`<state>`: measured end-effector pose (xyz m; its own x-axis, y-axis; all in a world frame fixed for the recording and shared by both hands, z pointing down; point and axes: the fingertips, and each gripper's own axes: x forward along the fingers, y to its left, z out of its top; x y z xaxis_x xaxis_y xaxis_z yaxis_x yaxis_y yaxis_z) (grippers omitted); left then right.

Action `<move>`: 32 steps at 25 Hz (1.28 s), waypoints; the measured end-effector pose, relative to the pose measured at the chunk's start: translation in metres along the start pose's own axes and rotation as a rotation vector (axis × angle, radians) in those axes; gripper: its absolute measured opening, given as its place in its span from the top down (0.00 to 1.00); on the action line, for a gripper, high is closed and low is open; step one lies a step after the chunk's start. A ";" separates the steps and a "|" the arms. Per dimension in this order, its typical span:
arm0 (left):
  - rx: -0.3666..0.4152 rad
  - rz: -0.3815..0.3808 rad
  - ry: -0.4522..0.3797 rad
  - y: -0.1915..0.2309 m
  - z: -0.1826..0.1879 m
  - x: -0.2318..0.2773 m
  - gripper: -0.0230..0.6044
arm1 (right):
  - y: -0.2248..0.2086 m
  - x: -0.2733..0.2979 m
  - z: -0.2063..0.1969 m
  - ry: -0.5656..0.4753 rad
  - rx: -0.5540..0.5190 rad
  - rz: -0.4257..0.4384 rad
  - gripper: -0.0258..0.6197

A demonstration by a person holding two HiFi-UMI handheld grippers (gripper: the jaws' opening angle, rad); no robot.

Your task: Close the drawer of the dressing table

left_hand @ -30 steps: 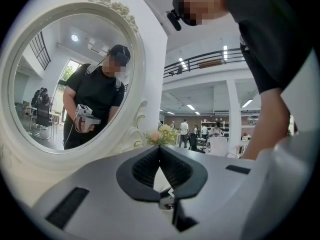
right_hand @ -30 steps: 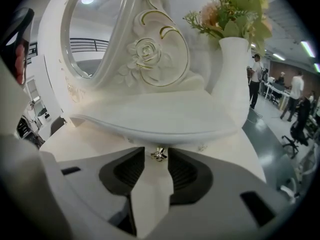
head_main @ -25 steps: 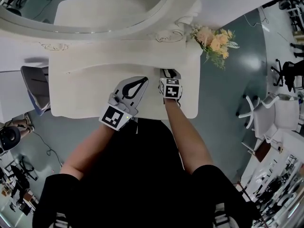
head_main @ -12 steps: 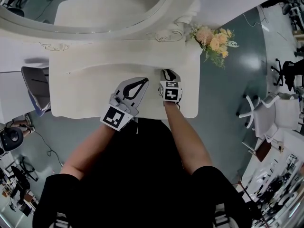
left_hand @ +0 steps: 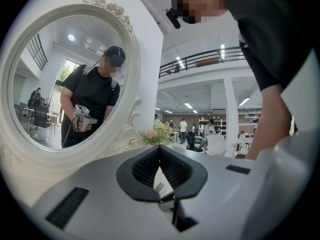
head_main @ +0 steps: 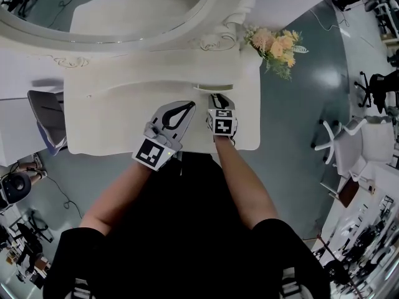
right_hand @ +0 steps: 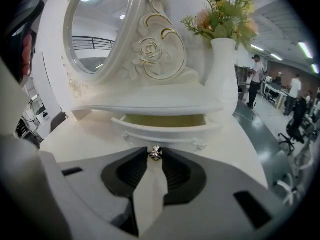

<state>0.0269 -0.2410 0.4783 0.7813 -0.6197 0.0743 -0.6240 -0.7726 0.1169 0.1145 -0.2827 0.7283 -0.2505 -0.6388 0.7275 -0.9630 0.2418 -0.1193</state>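
Observation:
The white dressing table (head_main: 112,123) carries a small drawer (right_hand: 165,126) under its raised shelf, and the drawer stands partly out, its yellowish inside showing. From above, the drawer (head_main: 215,88) shows as a thin lip just beyond my right gripper (head_main: 218,98). My right gripper (right_hand: 155,154) has just been closing and its tips now pinch the drawer's small metal knob (right_hand: 155,152). My left gripper (head_main: 189,104) hovers level over the tabletop to the left of the right one. In its own view the left gripper (left_hand: 160,147) is shut, with nothing between its jaws.
A white vase with peach and yellow flowers (head_main: 274,45) stands at the table's back right corner. A large oval mirror (head_main: 124,11) rises behind the shelf. A grey chair (head_main: 47,117) sits left of the table; office chairs (head_main: 349,142) stand on the right.
The drawer has slid out from under the shelf toward me, with my right gripper drawing back a little along with its knob. The left gripper has stayed put.

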 end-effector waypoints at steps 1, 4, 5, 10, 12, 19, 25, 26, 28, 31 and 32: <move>0.001 -0.001 0.001 -0.002 0.000 -0.001 0.97 | 0.000 -0.002 -0.002 0.001 0.001 0.000 0.81; 0.001 -0.005 0.003 -0.007 0.001 -0.006 0.97 | 0.003 -0.007 -0.009 0.001 0.002 0.002 0.81; -0.001 -0.006 0.003 -0.008 0.001 -0.007 0.97 | 0.004 -0.009 -0.010 0.002 0.002 0.002 0.81; 0.000 -0.014 0.000 -0.014 -0.001 -0.010 0.97 | 0.004 -0.016 -0.018 0.010 -0.003 0.001 0.81; -0.002 -0.017 0.002 -0.017 -0.002 -0.011 0.97 | 0.005 -0.018 -0.021 0.010 0.000 0.004 0.81; 0.005 -0.033 0.002 -0.022 -0.002 -0.011 0.97 | 0.007 -0.020 -0.026 0.003 0.006 0.007 0.81; 0.006 -0.039 0.009 -0.025 -0.002 -0.013 0.97 | 0.007 -0.024 -0.027 0.007 0.001 0.005 0.81; 0.007 -0.041 0.009 -0.025 -0.002 -0.012 0.97 | 0.007 -0.024 -0.028 0.007 -0.001 0.003 0.81; 0.008 -0.045 0.005 -0.026 -0.001 -0.012 0.97 | 0.006 -0.024 -0.028 0.008 -0.003 -0.001 0.81; 0.007 -0.046 0.002 -0.025 0.000 -0.012 0.97 | 0.007 -0.023 -0.028 0.008 0.005 -0.002 0.81; 0.009 -0.047 0.002 -0.025 0.000 -0.013 0.97 | 0.007 -0.023 -0.028 0.010 0.011 0.000 0.81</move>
<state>0.0327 -0.2138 0.4744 0.8099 -0.5823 0.0707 -0.5865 -0.8022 0.1118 0.1162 -0.2457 0.7297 -0.2494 -0.6316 0.7341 -0.9641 0.2337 -0.1265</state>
